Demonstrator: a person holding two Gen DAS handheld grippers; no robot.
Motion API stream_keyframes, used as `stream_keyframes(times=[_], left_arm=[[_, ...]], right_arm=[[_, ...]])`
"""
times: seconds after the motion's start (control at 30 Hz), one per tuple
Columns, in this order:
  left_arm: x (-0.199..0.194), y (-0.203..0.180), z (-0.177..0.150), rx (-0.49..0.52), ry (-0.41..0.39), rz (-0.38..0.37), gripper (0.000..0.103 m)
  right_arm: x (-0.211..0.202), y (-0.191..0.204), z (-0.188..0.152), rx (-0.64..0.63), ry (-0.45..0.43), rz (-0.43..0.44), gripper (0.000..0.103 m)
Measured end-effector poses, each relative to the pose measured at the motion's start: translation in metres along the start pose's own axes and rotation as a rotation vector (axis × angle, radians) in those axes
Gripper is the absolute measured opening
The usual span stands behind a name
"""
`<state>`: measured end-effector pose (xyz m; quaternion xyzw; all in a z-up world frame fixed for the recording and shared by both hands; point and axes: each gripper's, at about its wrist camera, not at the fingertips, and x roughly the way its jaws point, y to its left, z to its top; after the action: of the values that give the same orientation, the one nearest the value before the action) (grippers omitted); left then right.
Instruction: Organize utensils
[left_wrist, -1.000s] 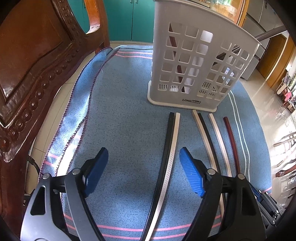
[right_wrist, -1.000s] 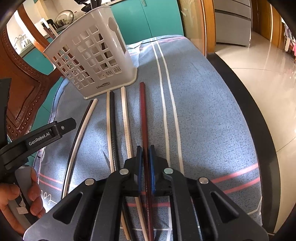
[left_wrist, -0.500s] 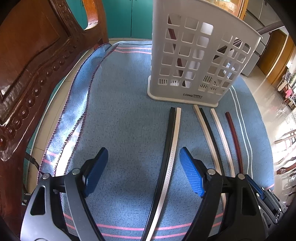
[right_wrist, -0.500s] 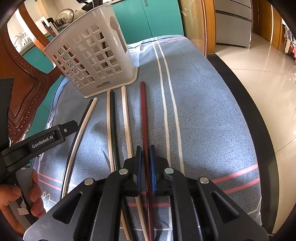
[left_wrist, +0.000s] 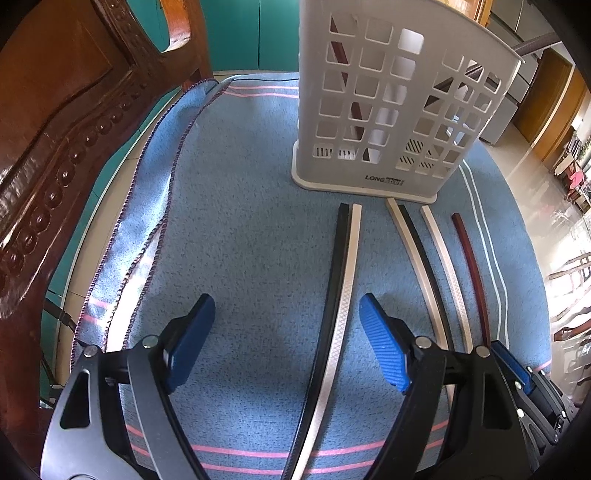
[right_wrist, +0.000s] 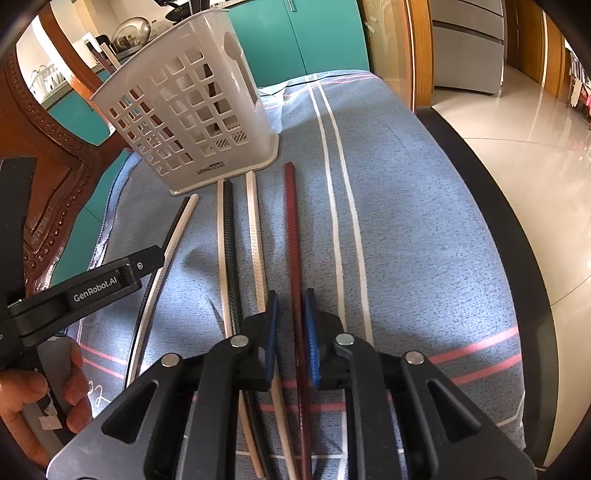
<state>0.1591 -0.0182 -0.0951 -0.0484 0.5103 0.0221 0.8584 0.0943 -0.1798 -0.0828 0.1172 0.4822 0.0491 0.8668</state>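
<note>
Several chopsticks lie side by side on a blue cloth (left_wrist: 240, 229) in front of a white slotted utensil basket (left_wrist: 399, 110), which also shows in the right wrist view (right_wrist: 184, 107). My right gripper (right_wrist: 290, 332) is shut on the dark red chopstick (right_wrist: 291, 229), low at the cloth. My left gripper (left_wrist: 284, 332) is open and empty, its jaws straddling a black and white chopstick pair (left_wrist: 341, 280). Another black and white pair (right_wrist: 226, 236) and a single white chopstick (right_wrist: 255, 229) lie between. The basket holds a few sticks.
A carved wooden chair back (left_wrist: 55, 129) stands at the left. The dark table edge (right_wrist: 491, 206) runs along the right, with tiled floor beyond. Teal cabinets (left_wrist: 251, 33) are behind the basket.
The left gripper has moved forward, closer to the basket. The right gripper has stayed shut on the dark red chopstick with hardly any shift.
</note>
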Motion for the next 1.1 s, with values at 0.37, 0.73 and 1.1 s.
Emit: stream_keyframes(times=[0.37, 0.73, 1.1], left_arm=[[0.003, 0.021, 0.004, -0.055, -0.011, -0.088, 0.08], [0.011, 0.009, 0.004, -0.006, -0.014, -0.115, 0.071], [-0.001, -0.018, -0.006, 0.042, -0.045, -0.133, 0.012]], right_arm=[[-0.006, -0.012, 0.008, 0.028, -0.023, 0.032, 0.019], [0.0, -0.018, 0.012, 0.014, 0.002, 0.059, 0.025], [0.0, -0.019, 0.011, 0.013, -0.003, 0.062, 0.025]])
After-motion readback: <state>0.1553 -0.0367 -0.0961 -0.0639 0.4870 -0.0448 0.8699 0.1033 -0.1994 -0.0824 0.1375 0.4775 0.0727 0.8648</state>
